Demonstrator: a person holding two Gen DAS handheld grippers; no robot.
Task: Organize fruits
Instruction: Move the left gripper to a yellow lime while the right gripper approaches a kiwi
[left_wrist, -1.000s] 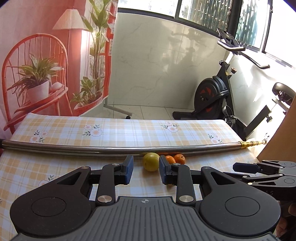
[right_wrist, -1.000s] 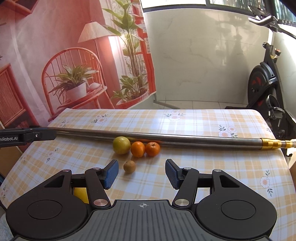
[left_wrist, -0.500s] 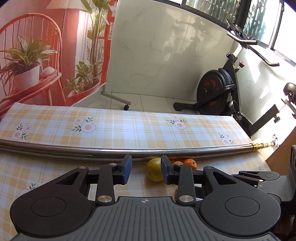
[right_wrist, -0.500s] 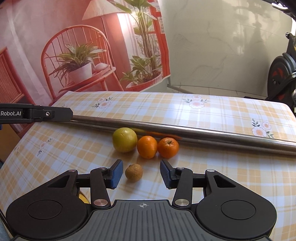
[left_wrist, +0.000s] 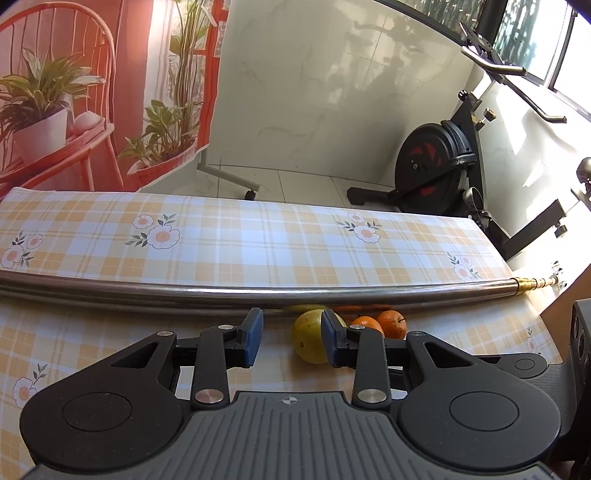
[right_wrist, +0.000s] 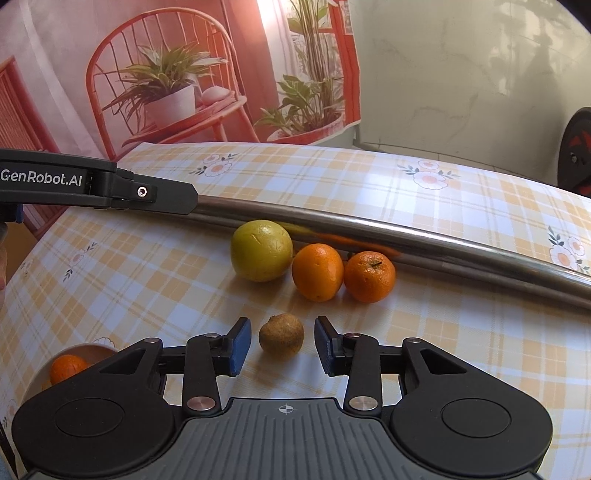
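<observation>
In the right wrist view a small brown fruit (right_wrist: 281, 335) lies on the checked tablecloth between the fingers of my open right gripper (right_wrist: 282, 345), with gaps on both sides. Beyond it a yellow-green fruit (right_wrist: 261, 250) and two oranges (right_wrist: 317, 272) (right_wrist: 370, 276) lie in a row against a steel pipe (right_wrist: 424, 236). My left gripper (left_wrist: 291, 341) is open and empty. The yellow-green fruit (left_wrist: 308, 336) sits just ahead, partly behind its right finger, with the oranges (left_wrist: 392, 324) beyond.
A bowl (right_wrist: 79, 350) holding an orange (right_wrist: 66, 368) sits at the right gripper's lower left. The left gripper's body (right_wrist: 92, 182) reaches in from the left above the pipe. An exercise bike (left_wrist: 443, 166) stands past the table's far right edge (left_wrist: 491, 243).
My right gripper has moved forward and down until its fingers flank the small brown fruit. My left gripper has shifted left and closer to the yellow-green fruit.
</observation>
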